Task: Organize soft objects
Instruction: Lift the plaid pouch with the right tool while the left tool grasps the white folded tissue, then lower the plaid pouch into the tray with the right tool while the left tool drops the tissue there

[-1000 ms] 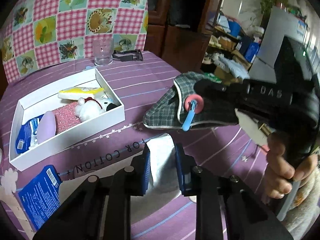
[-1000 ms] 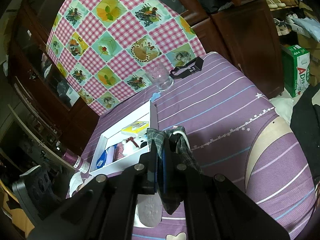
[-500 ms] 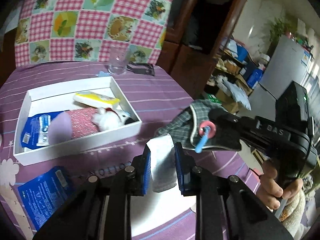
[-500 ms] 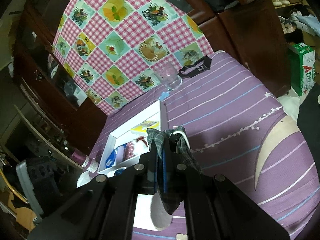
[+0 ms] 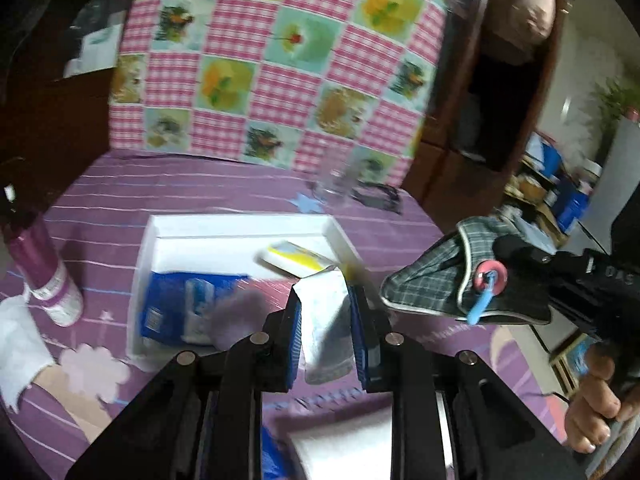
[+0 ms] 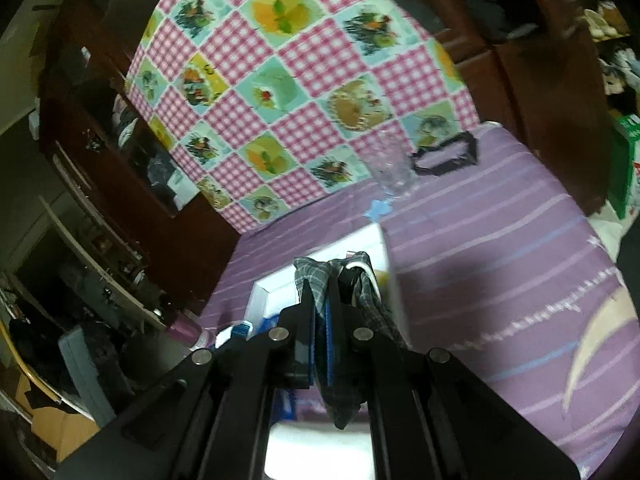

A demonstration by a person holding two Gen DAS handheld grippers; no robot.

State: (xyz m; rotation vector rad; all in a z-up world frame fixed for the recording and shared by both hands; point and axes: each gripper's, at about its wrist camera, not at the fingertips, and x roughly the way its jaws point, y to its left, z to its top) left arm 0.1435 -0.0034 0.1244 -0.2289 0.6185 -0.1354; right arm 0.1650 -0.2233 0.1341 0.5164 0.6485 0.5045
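Note:
My left gripper (image 5: 326, 332) is shut on a white soft packet (image 5: 326, 328) and holds it above the near rim of the white box (image 5: 240, 224). Inside the box lie a blue pack (image 5: 184, 308), a lilac soft piece (image 5: 240, 316) and a yellow-white packet (image 5: 296, 262). My right gripper (image 6: 320, 320) is shut on a grey-green plaid cloth (image 6: 360, 300); in the left wrist view that plaid cloth (image 5: 436, 280) hangs in the air right of the box, held by the right gripper (image 5: 516, 280). A hand (image 5: 592, 412) grips the right tool.
A purple striped cloth (image 5: 160, 188) covers the table. A magenta bottle (image 5: 40, 268) stands left of the box. A clear glass (image 6: 394, 172) and a black strap (image 6: 444, 156) sit at the far edge before a pink checked cushion (image 5: 280, 60). White paper (image 5: 16, 344) lies at the left.
Both grippers have risen and swung left towards the box, each still holding its item. The left gripper has rolled, and the box now lies straight ahead of it.

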